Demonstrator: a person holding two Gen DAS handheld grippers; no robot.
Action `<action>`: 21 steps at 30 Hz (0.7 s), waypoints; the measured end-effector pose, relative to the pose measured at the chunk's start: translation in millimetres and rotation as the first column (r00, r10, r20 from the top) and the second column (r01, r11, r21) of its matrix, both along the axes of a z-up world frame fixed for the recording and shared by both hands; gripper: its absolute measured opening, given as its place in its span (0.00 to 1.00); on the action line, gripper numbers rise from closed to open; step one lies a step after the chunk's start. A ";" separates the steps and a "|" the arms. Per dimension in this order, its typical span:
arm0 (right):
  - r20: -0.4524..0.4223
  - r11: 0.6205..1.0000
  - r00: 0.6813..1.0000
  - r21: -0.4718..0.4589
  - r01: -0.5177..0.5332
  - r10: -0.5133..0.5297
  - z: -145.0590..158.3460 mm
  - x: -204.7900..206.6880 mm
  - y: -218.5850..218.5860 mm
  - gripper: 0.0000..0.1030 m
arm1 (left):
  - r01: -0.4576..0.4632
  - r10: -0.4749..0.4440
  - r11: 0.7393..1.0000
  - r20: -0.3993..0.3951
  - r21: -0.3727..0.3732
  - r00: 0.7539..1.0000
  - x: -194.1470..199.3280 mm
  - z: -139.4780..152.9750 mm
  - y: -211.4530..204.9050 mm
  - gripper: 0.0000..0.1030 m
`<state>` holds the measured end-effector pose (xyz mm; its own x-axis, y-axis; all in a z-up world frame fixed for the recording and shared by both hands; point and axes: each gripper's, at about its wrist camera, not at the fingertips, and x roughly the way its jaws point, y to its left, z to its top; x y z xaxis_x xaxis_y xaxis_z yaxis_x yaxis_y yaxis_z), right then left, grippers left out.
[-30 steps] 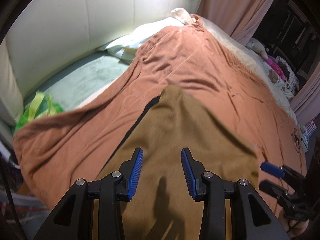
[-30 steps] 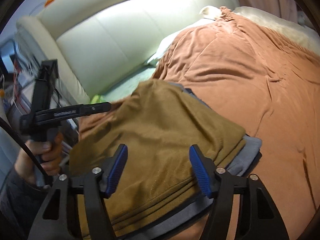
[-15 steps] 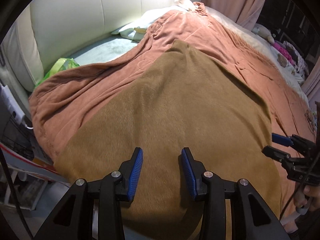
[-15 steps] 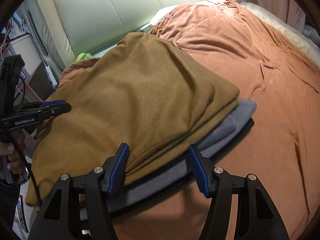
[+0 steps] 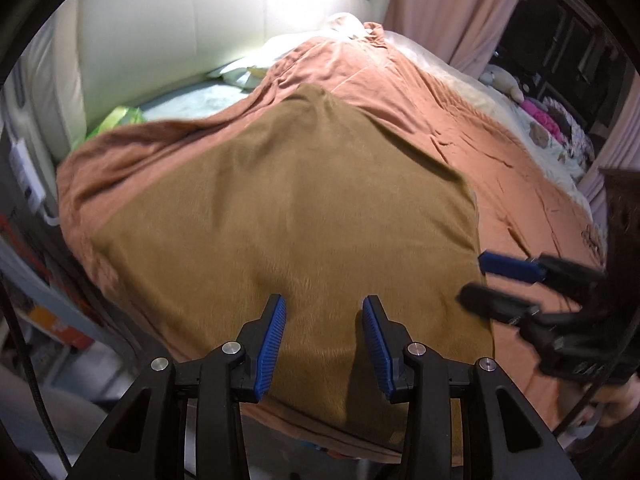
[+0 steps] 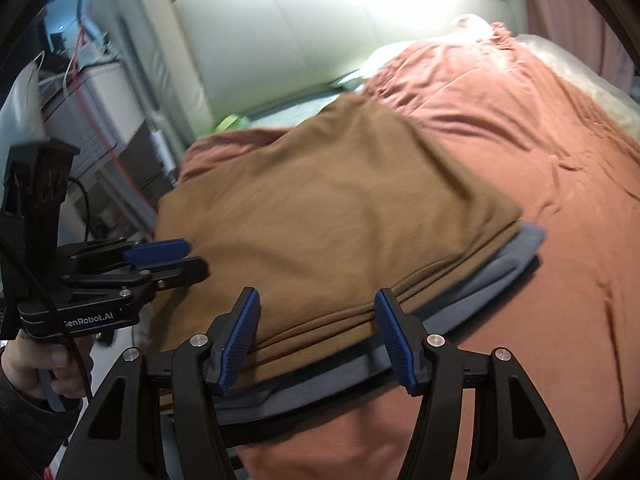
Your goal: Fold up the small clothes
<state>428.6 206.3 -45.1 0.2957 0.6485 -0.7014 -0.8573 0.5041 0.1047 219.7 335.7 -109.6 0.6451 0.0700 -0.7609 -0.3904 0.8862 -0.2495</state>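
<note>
The brown garment [image 6: 332, 216] lies folded on the rust-coloured bedspread [image 6: 540, 160] of the bed, near its left edge, on top of a folded grey garment [image 6: 516, 248] whose edge shows along its right and near sides. It looks like soft, light fleece: limp, likely to sag and slide open if lifted from one point, and not fragile. Judging by the stacked layers along the near edge, the best hold is a pinch through all layers at that edge or at a corner, one claw at each end, so the fold stays together.

The left claw [image 5: 324, 336] hovers spread over the near part of the brown cloth, with nothing pinched. The right claw [image 6: 316, 340] sits at the near right edge, its jaws closing with the layered hem between them, though the pads do not yet seem to press on it.

Motion blur softens both views. How the grey piece is folded under the brown one is hidden, the near-left corner of the stack is cut off behind the left claw, and whether the claw tips touch the cloth is hard to tell
</note>
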 end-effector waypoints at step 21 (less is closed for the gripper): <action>-0.061 0.997 0.997 0.058 0.046 -0.042 -26.1 -1.7 -71.6 0.46 | -0.026 0.023 0.997 -0.034 -0.072 0.999 -36.7 -19.7 -52.2 0.41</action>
<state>426.9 134.7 -71.3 0.2835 0.6764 -0.6798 -0.8256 0.5328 0.1859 183.0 283.6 -129.3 0.6179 0.0290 -0.7857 -0.4209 0.8563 -0.2994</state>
